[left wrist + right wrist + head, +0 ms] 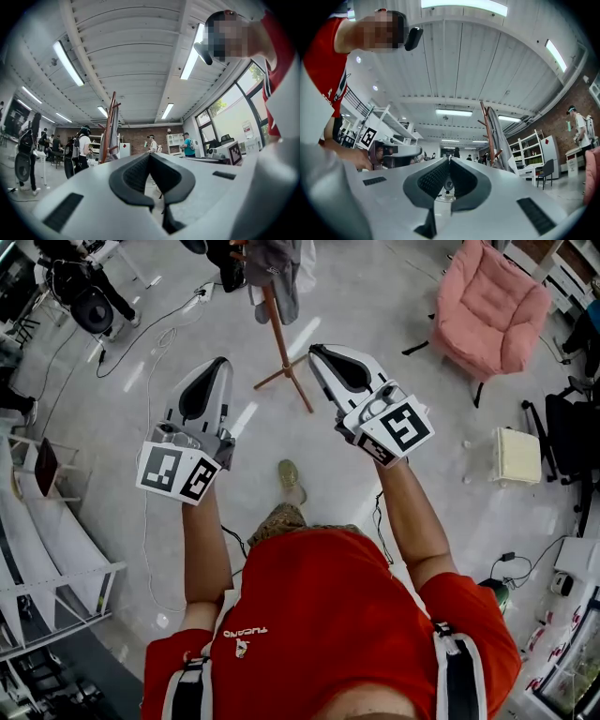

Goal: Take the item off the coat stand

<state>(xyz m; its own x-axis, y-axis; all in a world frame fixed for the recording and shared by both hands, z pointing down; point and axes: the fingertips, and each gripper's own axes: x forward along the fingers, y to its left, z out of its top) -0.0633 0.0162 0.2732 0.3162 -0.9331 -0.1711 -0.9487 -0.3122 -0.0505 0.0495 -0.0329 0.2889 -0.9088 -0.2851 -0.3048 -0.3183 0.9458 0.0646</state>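
Observation:
A wooden coat stand (pixel 281 348) rises from the pale floor ahead of me, with a grey garment (pixel 277 273) draped over its top. The same coat stand (pixel 109 133) shows left of centre in the left gripper view, and the coat stand (pixel 488 133) with the grey garment (pixel 501 138) shows right of centre in the right gripper view. My left gripper (pixel 221 364) and right gripper (pixel 314 352) are held up side by side short of the stand, tips pointing toward it. Both are shut with nothing between the jaws.
A pink armchair (pixel 492 306) stands at the back right. Cables (pixel 141 343) trail over the floor at left, near white shelving (pixel 42 549). A pale box (pixel 517 456) lies on the floor at right. Several people (pixel 79 150) stand farther off in the room.

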